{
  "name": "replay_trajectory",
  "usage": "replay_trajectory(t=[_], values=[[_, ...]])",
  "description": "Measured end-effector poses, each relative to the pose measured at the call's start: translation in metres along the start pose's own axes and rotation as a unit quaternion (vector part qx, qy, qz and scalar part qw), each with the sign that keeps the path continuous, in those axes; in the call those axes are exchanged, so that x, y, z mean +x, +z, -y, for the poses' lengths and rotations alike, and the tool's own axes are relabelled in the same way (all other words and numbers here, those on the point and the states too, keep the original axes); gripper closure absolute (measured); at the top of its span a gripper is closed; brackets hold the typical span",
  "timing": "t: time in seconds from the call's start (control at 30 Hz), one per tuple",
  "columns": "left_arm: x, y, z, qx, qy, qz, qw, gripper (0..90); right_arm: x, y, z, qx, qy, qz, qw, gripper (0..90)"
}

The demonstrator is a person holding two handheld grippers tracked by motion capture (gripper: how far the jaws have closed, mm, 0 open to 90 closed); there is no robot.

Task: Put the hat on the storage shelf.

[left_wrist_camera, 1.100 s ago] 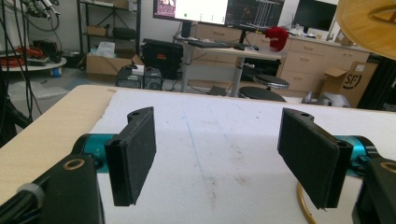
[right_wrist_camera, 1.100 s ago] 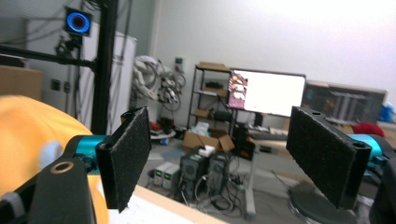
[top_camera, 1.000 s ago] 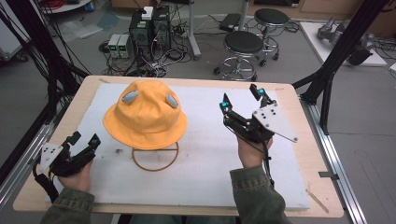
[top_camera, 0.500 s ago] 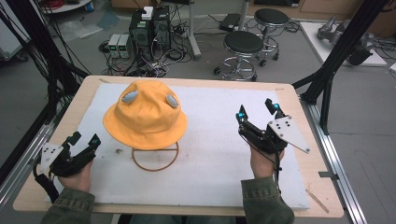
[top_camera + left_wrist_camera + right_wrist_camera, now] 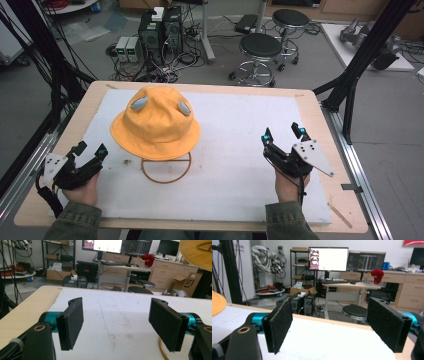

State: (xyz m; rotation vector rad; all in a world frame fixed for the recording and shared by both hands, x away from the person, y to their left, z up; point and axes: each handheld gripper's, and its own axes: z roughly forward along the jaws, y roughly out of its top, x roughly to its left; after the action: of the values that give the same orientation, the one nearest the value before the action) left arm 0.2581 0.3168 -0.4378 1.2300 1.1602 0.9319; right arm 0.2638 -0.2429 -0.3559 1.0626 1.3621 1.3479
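Observation:
An orange bucket hat (image 5: 156,123) with two grey patches sits on a wire stand (image 5: 166,168) at the left middle of the white mat (image 5: 230,165). My left gripper (image 5: 90,149) rests near the front left corner, left of the stand, open with nothing between its jaws (image 5: 117,325). My right gripper (image 5: 283,133) is low over the right side of the mat, well apart from the hat, jaws wide and empty (image 5: 329,327). The hat's brim (image 5: 197,253) edges the left gripper view's top right, and its rim (image 5: 217,305) shows at the left of the right gripper view.
The mat lies on a wooden table (image 5: 320,120) ringed by a black metal frame (image 5: 360,65). Beyond the far edge stand two stools (image 5: 260,50) and computer boxes (image 5: 160,30) with cables on the floor.
My right gripper has moved right and down, towards the front of the mat. The left gripper and the hat have stayed in place.

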Motion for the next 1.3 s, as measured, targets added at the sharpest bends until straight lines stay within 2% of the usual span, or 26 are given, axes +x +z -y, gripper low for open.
replay_trajectory(t=[0.6,0.73,0.9,0.97,1.13,1.3], values=[[-0.002,-0.003,0.0,-0.003,0.004,0.001,1.0,28.2,-0.017,-0.014,0.05,0.047,0.016,0.034,0.9982,17.2],[-0.002,-0.005,-0.001,-0.006,0.005,-0.003,1.0,27.7,-0.017,-0.015,0.061,0.067,0.01,0.052,0.9963,15.6],[-0.001,-0.006,-0.001,-0.012,0.006,-0.008,0.9999,27.4,-0.014,-0.012,0.072,0.093,0.016,0.054,0.9941,14.2],[-0.001,-0.006,-0.001,-0.011,0.007,-0.009,0.9999,27.5,-0.012,-0.012,0.074,0.097,0.011,0.056,0.9937,13.1],[-0.002,-0.006,-0.001,-0.01,0.007,-0.007,0.9999,27.5,-0.011,-0.015,0.072,0.077,0.005,0.061,0.9951,12.1],[-0.002,-0.006,-0.001,-0.009,0.007,-0.006,0.9999,27.5,-0.011,-0.015,0.072,0.079,0.003,0.064,0.9948,12.0]])
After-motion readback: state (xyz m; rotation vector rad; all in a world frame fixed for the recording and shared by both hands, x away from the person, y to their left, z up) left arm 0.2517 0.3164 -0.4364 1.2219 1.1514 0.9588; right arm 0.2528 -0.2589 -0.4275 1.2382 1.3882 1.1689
